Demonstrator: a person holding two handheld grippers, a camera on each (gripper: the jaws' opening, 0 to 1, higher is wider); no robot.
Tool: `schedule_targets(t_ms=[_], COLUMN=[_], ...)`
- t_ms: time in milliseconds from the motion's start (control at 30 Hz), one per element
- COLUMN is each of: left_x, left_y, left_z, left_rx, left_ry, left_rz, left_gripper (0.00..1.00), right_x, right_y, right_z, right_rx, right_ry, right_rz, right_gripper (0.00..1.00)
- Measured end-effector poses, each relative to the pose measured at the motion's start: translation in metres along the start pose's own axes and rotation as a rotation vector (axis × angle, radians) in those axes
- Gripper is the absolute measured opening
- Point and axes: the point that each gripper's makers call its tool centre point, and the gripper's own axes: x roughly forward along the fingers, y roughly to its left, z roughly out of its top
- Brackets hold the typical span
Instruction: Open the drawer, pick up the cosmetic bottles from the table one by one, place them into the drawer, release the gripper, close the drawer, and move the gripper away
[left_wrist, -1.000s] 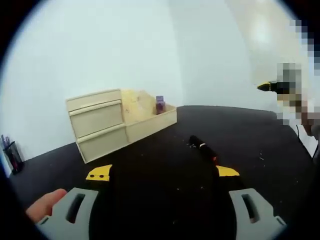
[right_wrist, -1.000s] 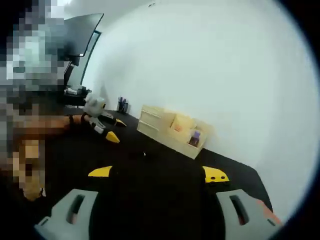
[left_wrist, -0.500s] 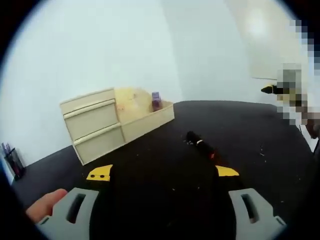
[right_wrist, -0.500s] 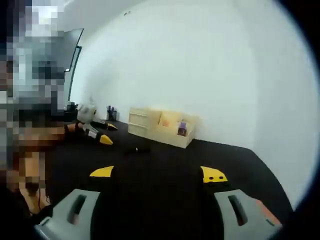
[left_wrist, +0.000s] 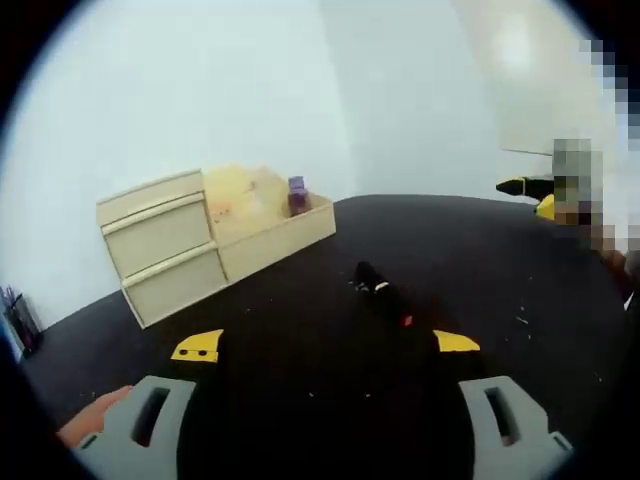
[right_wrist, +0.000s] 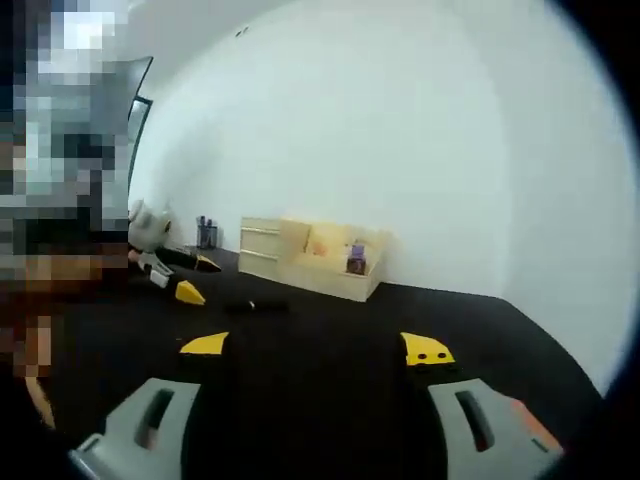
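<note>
In the left gripper view, your left gripper hangs over the black worktop with its fingers apart and nothing between them. Over the last second the wooden drawer unit has slid leftward in the picture and the dark cosmetic bottle now lies nearer your fingertips; that is your camera moving, not the things. Both drawer fronts look closed, so the drawer is not yet opened. A purple item stands in the open tray beside the drawers.

In the right gripper view, your right gripper is also spread wide and empty. The view has levelled out since a second ago; the drawer unit sits well apart, with the bottle a small dark shape between.
</note>
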Motion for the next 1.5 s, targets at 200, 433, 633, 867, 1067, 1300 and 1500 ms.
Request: schedule_targets(t_ms=[200,433,633,867,1067,1300,1500], left_x=[0.001,0.016,0.028,0.036,0.044,0.051,0.053], left_y=[-0.008,-0.033,-0.037,-0.042,-0.038,-0.041,-0.042], left_z=[0.018,0.03,0.021,0.014,0.007,0.003,0.002], left_rx=[-0.079,-0.163,-0.24,-0.222,-0.257,-0.239,-0.22], left_ry=[-0.056,-0.049,0.017,0.051,0.102,0.131,0.144], left_rz=[-0.024,-0.029,0.064,0.134,0.199,0.211,0.214], left_gripper=[0.72,0.58,0.46,0.34,0.26,0.18,0.1], right_x=[0.004,-0.005,-0.005,-0.008,-0.009,-0.008,-0.009], right_y=[-0.002,-0.001,0.001,0.005,0.008,0.012,0.013], right_z=[-0.012,-0.004,-0.004,0.0,0.001,0.001,0.001], right_rx=[0.038,0.053,0.077,0.065,0.081,0.082,0.084], right_ry=[0.004,-0.056,-0.057,-0.075,-0.085,-0.085,-0.088], right_rz=[0.005,0.001,0.021,0.034,0.055,0.073,0.078], right_gripper=[0.6,0.54,0.52,0.51,0.51,0.51,0.5])
